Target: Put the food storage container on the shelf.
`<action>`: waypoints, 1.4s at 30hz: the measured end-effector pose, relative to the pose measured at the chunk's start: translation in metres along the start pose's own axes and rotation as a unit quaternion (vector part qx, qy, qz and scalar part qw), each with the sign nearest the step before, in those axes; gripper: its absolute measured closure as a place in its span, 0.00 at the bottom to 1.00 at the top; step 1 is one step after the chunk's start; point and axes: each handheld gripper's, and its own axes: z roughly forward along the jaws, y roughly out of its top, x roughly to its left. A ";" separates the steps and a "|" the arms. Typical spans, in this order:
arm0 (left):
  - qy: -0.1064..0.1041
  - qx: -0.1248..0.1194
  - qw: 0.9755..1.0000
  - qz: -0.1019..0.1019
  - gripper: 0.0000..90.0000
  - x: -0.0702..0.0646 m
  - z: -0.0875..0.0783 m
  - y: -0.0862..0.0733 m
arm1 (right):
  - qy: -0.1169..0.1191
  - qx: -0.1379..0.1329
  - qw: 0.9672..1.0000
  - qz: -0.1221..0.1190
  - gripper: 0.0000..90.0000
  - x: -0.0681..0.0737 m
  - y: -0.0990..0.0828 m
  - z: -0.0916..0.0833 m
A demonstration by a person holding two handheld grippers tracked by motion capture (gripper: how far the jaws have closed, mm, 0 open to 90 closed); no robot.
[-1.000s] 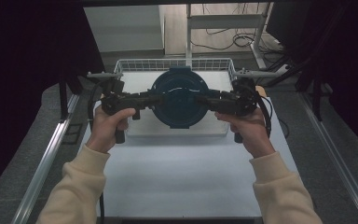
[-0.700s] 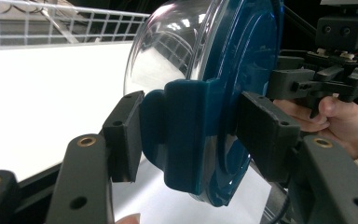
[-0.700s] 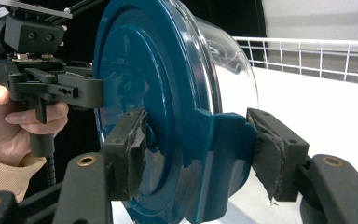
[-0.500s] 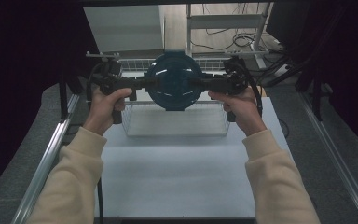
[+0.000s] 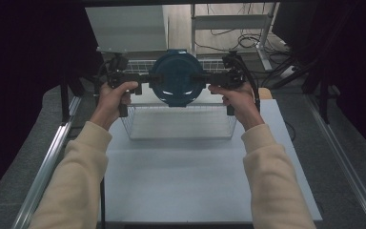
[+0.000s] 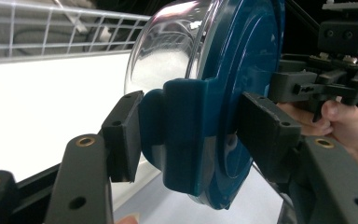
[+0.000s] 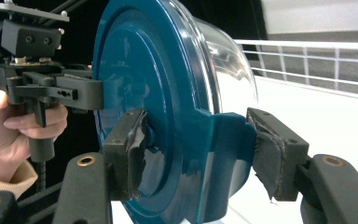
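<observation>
While both tools grip it by opposite lid tabs, the container (image 5: 177, 84) hangs tipped on its side between left tool (image 6: 186, 140) and right tool (image 7: 198, 154), over the basket's (image 5: 181, 125) far edge, equally near both hands.

Lighting: dim room, dark surrounds; tabletop (image 5: 190, 176) evenly lit from above, soft shadows. Gripper views: tabletop blown out white, glare on glass bowl (image 6: 168, 51), nearest fingers (image 6: 121, 135) slightly soft.
</observation>
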 end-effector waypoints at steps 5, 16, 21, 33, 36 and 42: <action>-0.003 0.003 1.000 -0.006 0.47 0.010 0.004 0.000 | 0.002 0.008 0.999 0.035 0.44 -0.018 -0.005 0.013; -0.017 -0.013 0.996 -0.089 0.45 0.034 0.024 0.011 | -0.008 0.010 0.993 0.117 0.38 -0.040 0.003 0.028; -0.021 -0.026 0.991 -0.128 0.43 0.045 0.035 0.013 | -0.012 0.008 0.985 0.171 0.37 -0.050 0.002 0.033; -0.011 -0.026 0.991 -0.131 0.27 0.047 0.045 0.008 | -0.037 -0.007 0.982 0.187 0.23 -0.051 -0.003 0.038; 0.015 -0.037 0.993 -0.109 0.20 0.039 0.041 0.008 | -0.059 -0.023 0.981 0.181 0.16 -0.043 -0.004 0.035; 0.055 -0.055 0.996 -0.041 0.16 0.012 0.021 0.003 | -0.101 -0.064 0.984 0.133 0.11 -0.022 -0.012 0.017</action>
